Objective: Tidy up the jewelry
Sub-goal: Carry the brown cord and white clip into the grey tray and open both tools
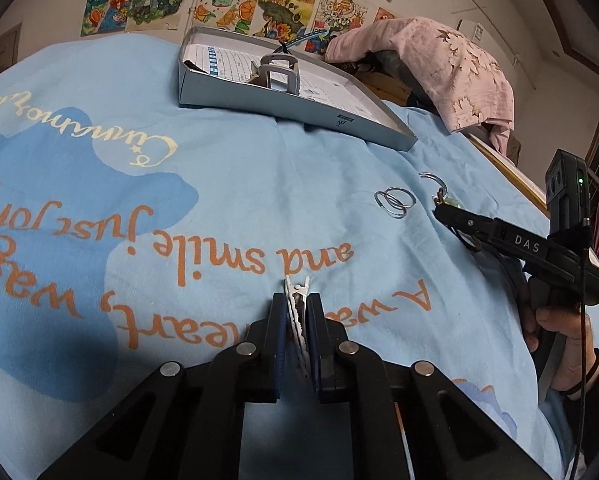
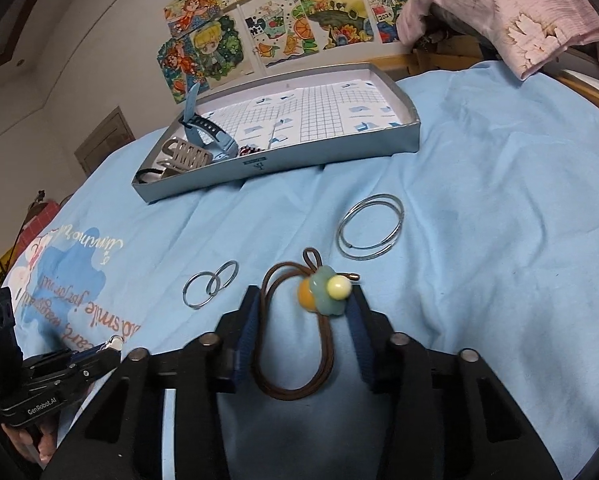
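My left gripper [image 1: 297, 300] is shut on a white toothed hair clip [image 1: 296, 292], held just above the blue cloth. My right gripper [image 2: 303, 300] is open, its fingers on either side of a brown hair tie with a green, orange and yellow charm [image 2: 325, 294] lying on the cloth. Two small linked metal rings [image 2: 209, 283] lie left of it; they also show in the left wrist view [image 1: 394, 201]. A large double metal ring [image 2: 370, 226] lies beyond. The grey tray [image 2: 319, 152] at the back holds a blue watch [image 2: 207, 128], a silver claw clip [image 2: 187, 156] and other pieces.
The blue printed cloth [image 1: 219, 200] covers the table. A pink flowered cloth [image 1: 439, 64] is piled at the back right on a wooden edge. Drawings hang on the wall behind the tray [image 1: 227, 96]. The right gripper [image 1: 451, 210] reaches in from the right in the left wrist view.
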{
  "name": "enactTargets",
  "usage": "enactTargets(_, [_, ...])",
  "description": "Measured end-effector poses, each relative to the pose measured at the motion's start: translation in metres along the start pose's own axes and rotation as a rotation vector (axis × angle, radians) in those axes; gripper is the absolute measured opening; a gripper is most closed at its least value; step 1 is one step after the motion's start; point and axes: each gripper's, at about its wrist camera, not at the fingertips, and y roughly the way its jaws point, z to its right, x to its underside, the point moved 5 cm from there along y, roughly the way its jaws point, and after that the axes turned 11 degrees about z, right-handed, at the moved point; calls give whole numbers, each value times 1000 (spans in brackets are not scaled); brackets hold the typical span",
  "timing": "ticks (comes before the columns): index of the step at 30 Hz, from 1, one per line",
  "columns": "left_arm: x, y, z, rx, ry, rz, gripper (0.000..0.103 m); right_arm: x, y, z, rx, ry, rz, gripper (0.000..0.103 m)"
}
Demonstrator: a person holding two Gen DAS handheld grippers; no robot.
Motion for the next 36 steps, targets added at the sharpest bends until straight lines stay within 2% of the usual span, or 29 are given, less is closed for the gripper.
enactTargets(2, [-1,-1,-1,5,-5,4,10,2,0,-1,-2,-10,0,32])
enactTargets(4, [-1,-1,-2,12,-12,6,10,3,-1,-4,-5,-23,0,21])
enactTargets(6, [-1,-1,-2,16,-14,8,10,5,-2,-9,-19,-37,1,17])
enactTargets(14, [0,-4,-2,36,-20,23,10,25,-22,-45,-76,-117,25,16])
enactTargets(16, [-1,-5,-1,42,-20,30,10,29,-28,-56,-88,-152,32,8])
enactTargets(21, [0,-9,1,67,-21,45,10,36,-41,-69,-93,-201,48,8])
enactTargets(25, [0,-9,1,67,-18,47,10,36,-46,-66,-95,-185,64,8])
enactTargets(30, [0,-9,2,67,-20,46,10,37,-40,-62,-84,-155,33,8])
enactTargets(32, [0,-9,1,67,-20,47,10,39,-37,-62,-80,-154,18,11])
enactTargets(35, [0,-9,1,67,-20,48,10,40,-29,-62,-73,-152,-18,24])
enactTargets(36, [0,-9,1,67,-20,48,10,40,-28,-63,-77,-154,-27,32])
